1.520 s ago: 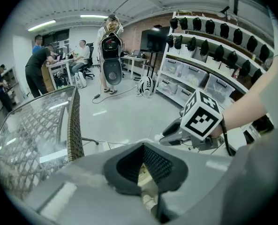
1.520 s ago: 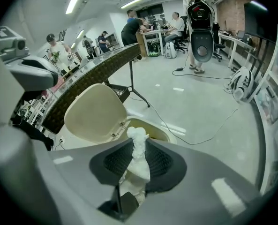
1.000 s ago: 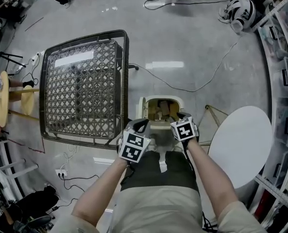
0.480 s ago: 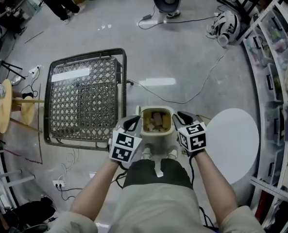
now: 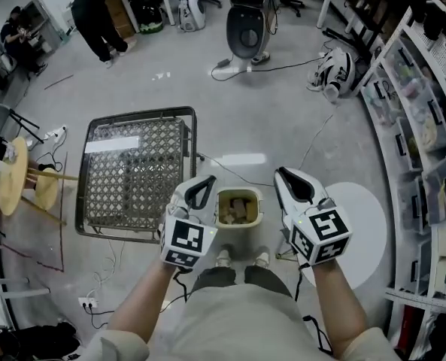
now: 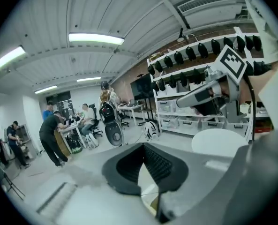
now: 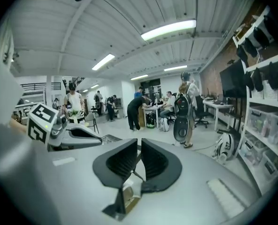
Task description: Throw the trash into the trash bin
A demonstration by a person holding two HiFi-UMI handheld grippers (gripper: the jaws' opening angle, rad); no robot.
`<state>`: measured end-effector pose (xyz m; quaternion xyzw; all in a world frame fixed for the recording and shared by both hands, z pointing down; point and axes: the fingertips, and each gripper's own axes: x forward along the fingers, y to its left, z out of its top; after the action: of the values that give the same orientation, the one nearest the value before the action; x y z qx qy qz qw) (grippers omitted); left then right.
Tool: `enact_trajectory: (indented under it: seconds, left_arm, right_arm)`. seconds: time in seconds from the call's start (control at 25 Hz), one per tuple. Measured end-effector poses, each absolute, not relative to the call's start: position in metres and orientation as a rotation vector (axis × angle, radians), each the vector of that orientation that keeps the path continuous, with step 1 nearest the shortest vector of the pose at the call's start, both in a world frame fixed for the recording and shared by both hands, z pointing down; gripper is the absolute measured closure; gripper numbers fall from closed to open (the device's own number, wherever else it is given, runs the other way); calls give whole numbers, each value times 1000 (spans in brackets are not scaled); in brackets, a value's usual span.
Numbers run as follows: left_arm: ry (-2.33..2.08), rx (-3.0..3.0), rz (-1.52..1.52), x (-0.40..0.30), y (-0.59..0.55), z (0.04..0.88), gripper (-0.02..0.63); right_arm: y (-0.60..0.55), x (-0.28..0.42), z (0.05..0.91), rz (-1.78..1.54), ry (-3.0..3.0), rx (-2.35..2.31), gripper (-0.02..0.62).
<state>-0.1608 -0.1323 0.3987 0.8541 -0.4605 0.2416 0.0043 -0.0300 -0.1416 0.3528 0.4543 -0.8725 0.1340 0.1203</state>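
A cream trash bin (image 5: 238, 207) stands open on the floor by the person's feet, with tan scraps of trash inside. My left gripper (image 5: 200, 189) is held high above the bin's left side. Its jaws meet at the tips (image 6: 143, 146) with nothing between them. High over the bin's right side is my right gripper (image 5: 293, 183). Its jaws (image 7: 139, 142) are closing, with only a thin slit left and nothing in it. Neither gripper carries anything.
A dark wicker-topped frame (image 5: 132, 173) stands left of the bin and a round white table (image 5: 358, 218) right of it. Shelving (image 5: 426, 126) lines the right wall. Cables cross the floor. A standing fan (image 5: 245, 28) and people (image 5: 95, 13) are farther back.
Both grippers have risen away from the bin's mouth and moved apart. The whole view has lifted, so the bin looks smaller.
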Motion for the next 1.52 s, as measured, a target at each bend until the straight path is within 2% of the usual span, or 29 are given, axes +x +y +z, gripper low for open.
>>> enact_trajectory:
  seconds: [0.36,0.56,0.8,1.08,1.52]
  left_arm:
    - [-1523,2879,469,-149,-112,251,603]
    - [-1577,2874,243,-148,-90,185,603]
    - [-1674,2886,208,-159,-66,144,603]
    - [-1681,2922,212,-162,-47,133,603]
    - [-1652,2873,239,-168,-50,157,603]
  right_arm:
    - [-107,-18,188,9,-2738,1439,583]
    - [-75,-5,131,-112,-2802,1485,591]
    - [-37,0,85,-240,-2879,1499,591]
    - [-12,2,66,-374,-2897,1507,592]
    - [-17,-10,107,-223,-2869,1432,592]
